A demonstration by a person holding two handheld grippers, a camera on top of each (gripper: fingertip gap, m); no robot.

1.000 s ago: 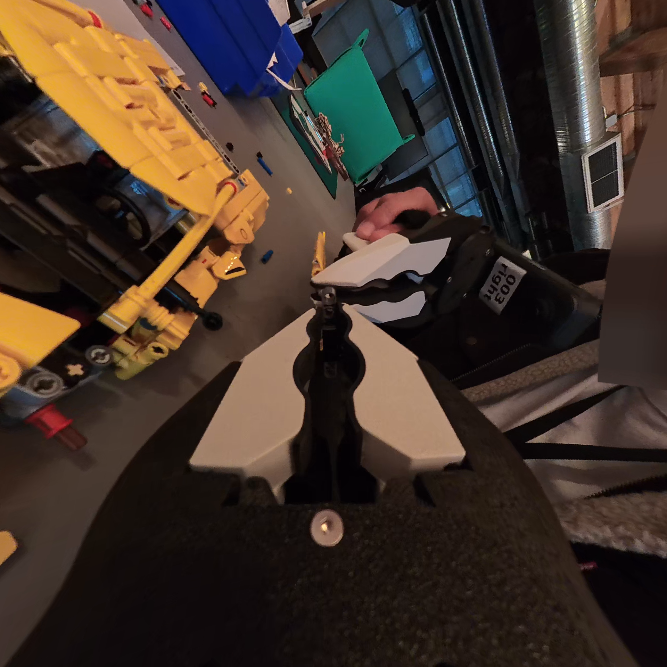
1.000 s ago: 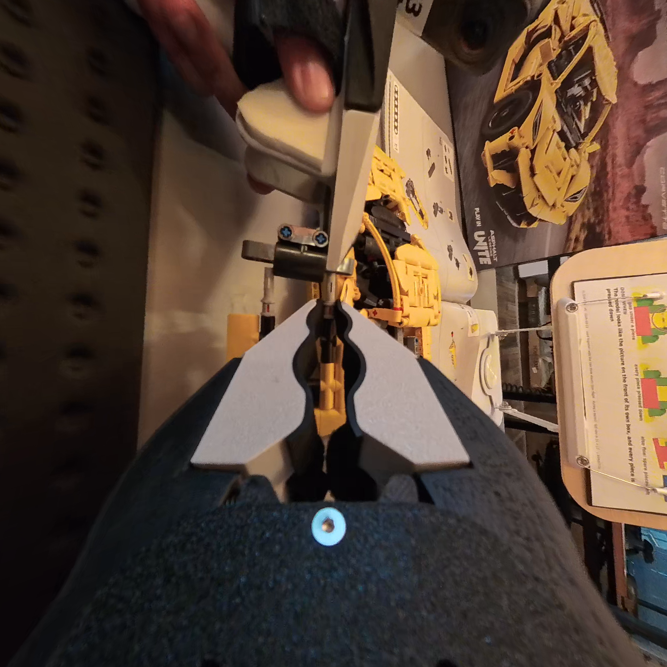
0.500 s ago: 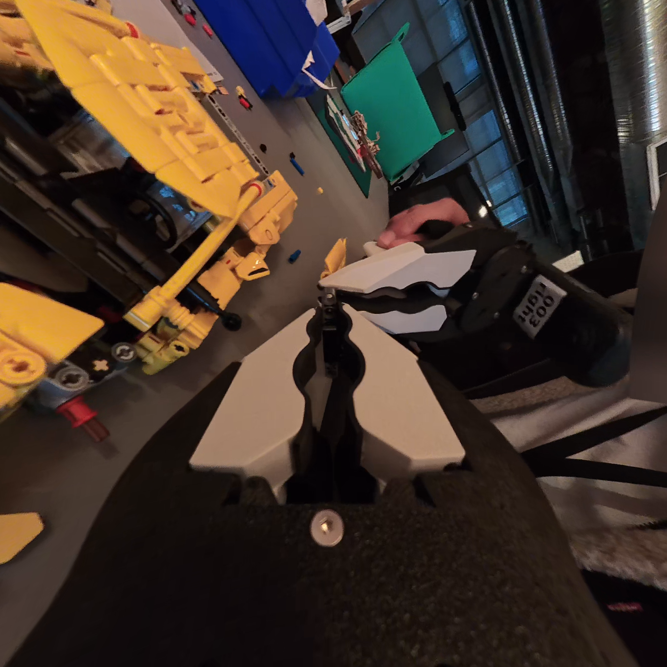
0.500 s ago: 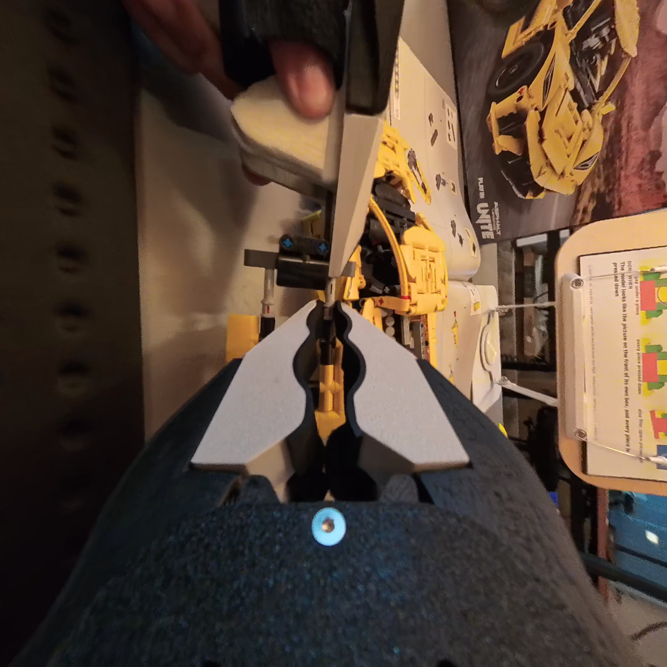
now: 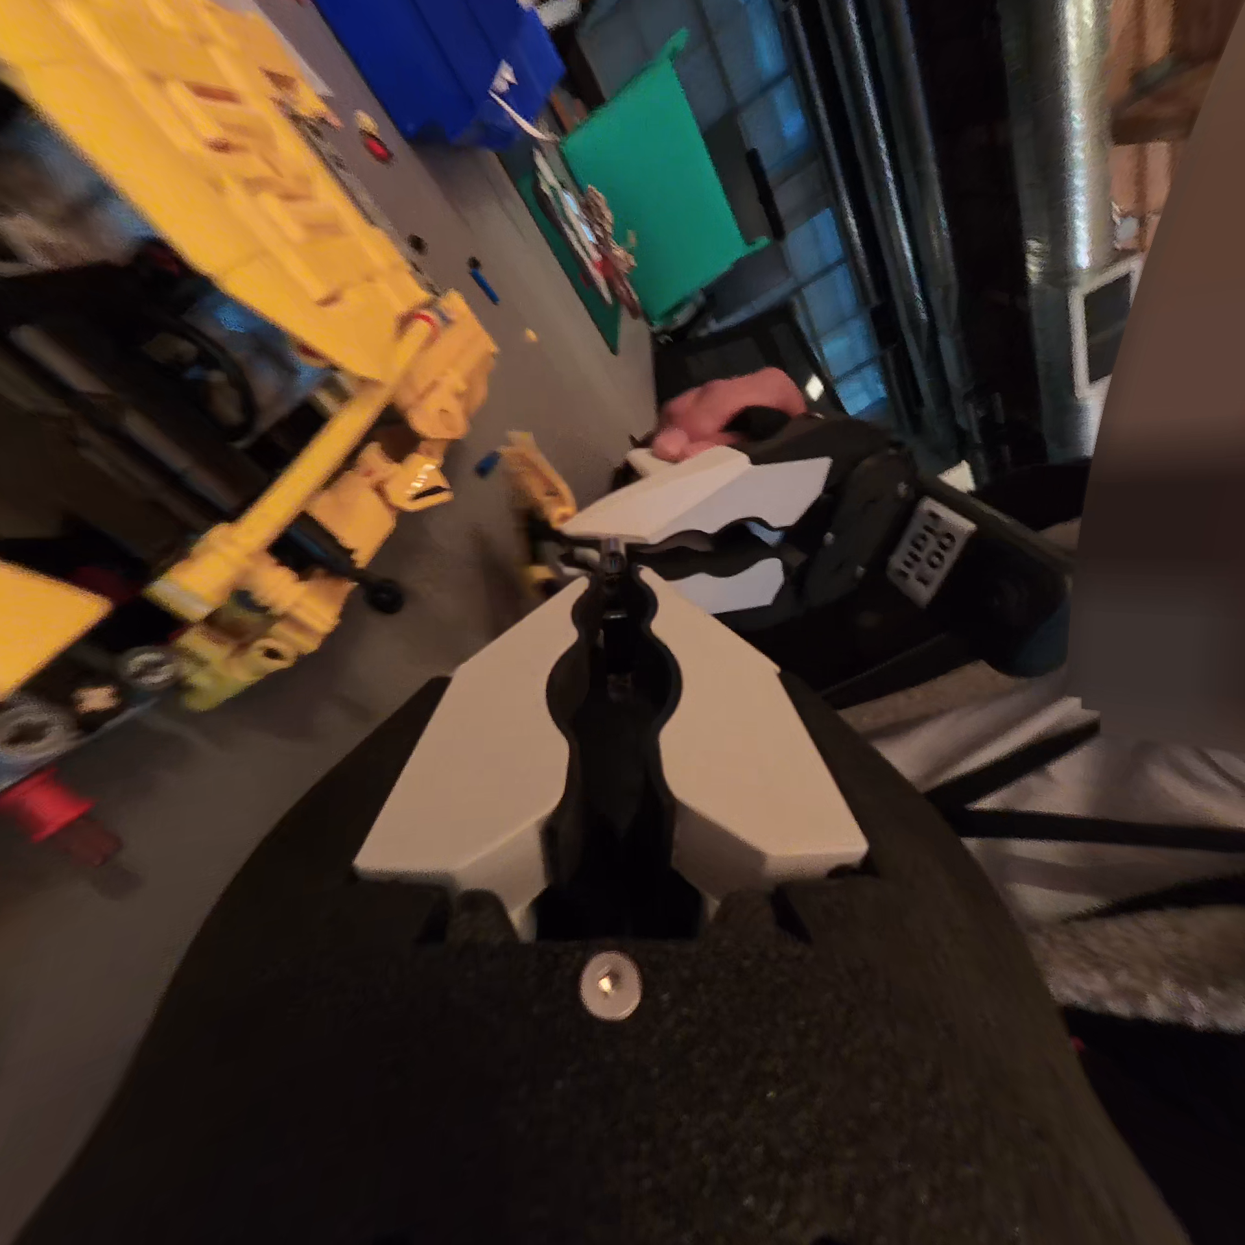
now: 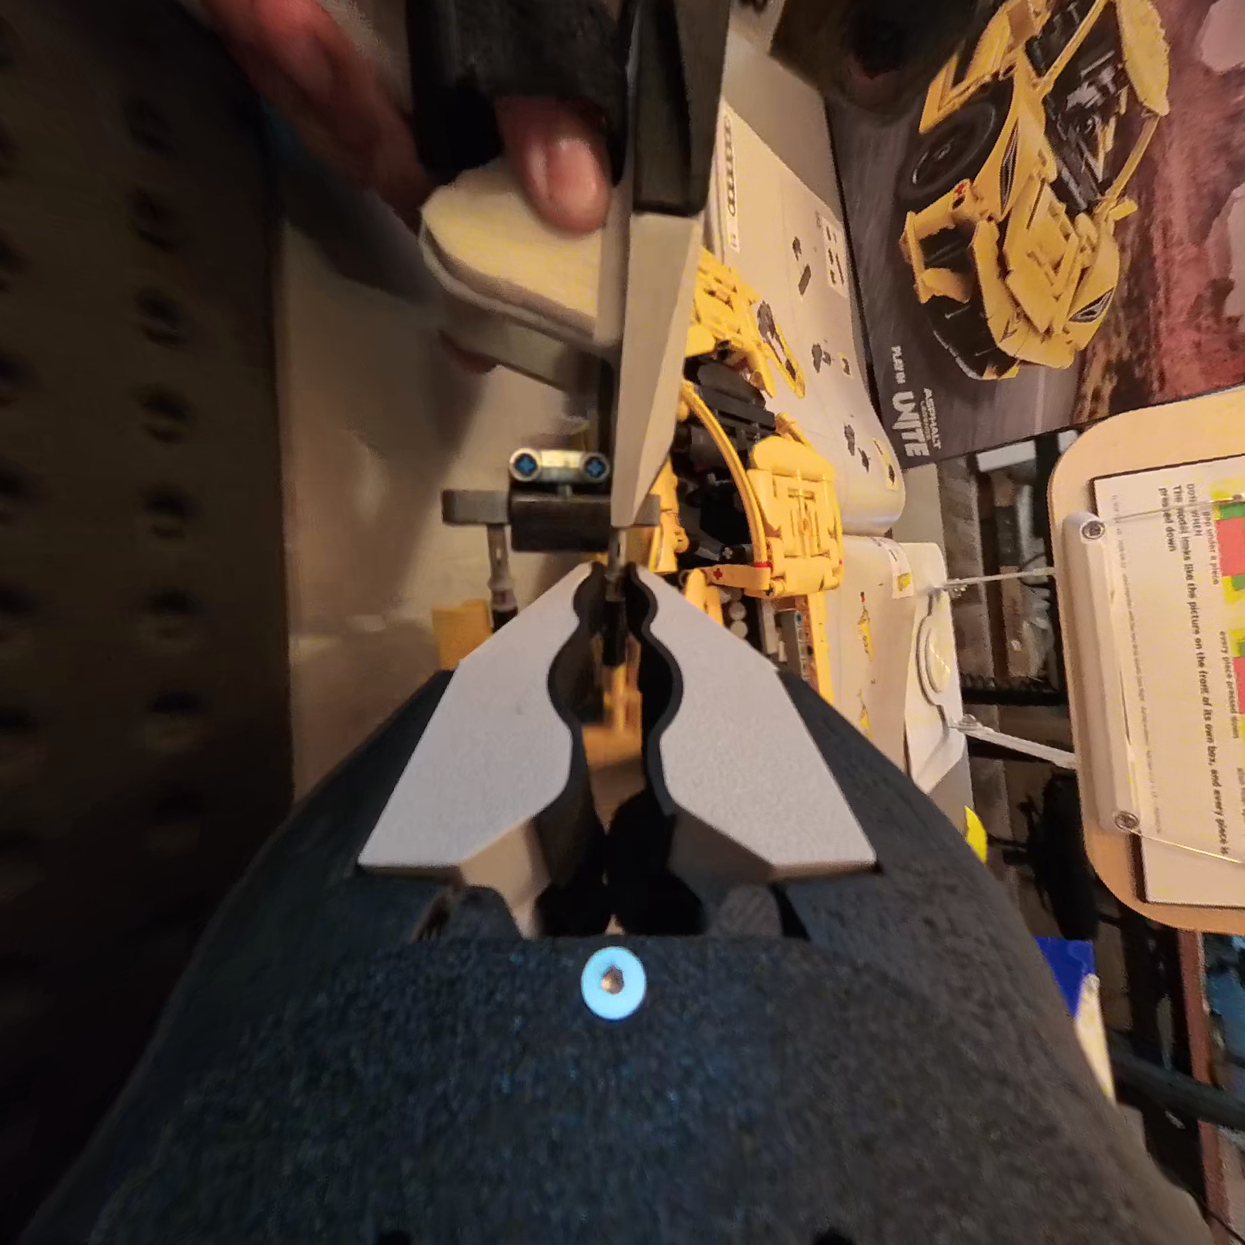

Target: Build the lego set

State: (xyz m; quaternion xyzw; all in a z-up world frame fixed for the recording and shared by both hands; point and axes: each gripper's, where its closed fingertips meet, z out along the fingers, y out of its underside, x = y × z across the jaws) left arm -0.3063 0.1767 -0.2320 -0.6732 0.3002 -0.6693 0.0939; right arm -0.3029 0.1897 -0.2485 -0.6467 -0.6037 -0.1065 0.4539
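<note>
My left gripper [image 5: 610, 572] is shut on a small black piece [image 6: 559, 529] that carries a grey axle and a grey beam with blue pins. My right gripper [image 6: 614, 572] is shut on a yellow piece [image 5: 539, 485] with a thin black pin [image 6: 613, 626] at its tip. The two grippers meet tip to tip, with the pin against the black piece. The left gripper's finger [image 6: 647, 337] comes down from the top of the right wrist view. The right gripper [image 5: 674, 525] shows from the side in the left wrist view. The yellow lego car [image 5: 269, 337] stands beyond, also in the right wrist view [image 6: 761, 485].
Small loose pieces lie on the grey table [image 5: 431, 674] near the car. Blue bins [image 5: 438, 60] and a green board [image 5: 653, 188] stand at the far end. An instruction booklet [image 6: 808, 269], the set's box [image 6: 1010, 202] and a wooden sign board [image 6: 1145, 640] are behind the car. My two grippers' fingertips are within a few centimetres of each other.
Both grippers stay shut and tip to tip. The yellow piece in the right gripper has tilted over to the left in the left wrist view. Both views have swung slightly and are blurred.
</note>
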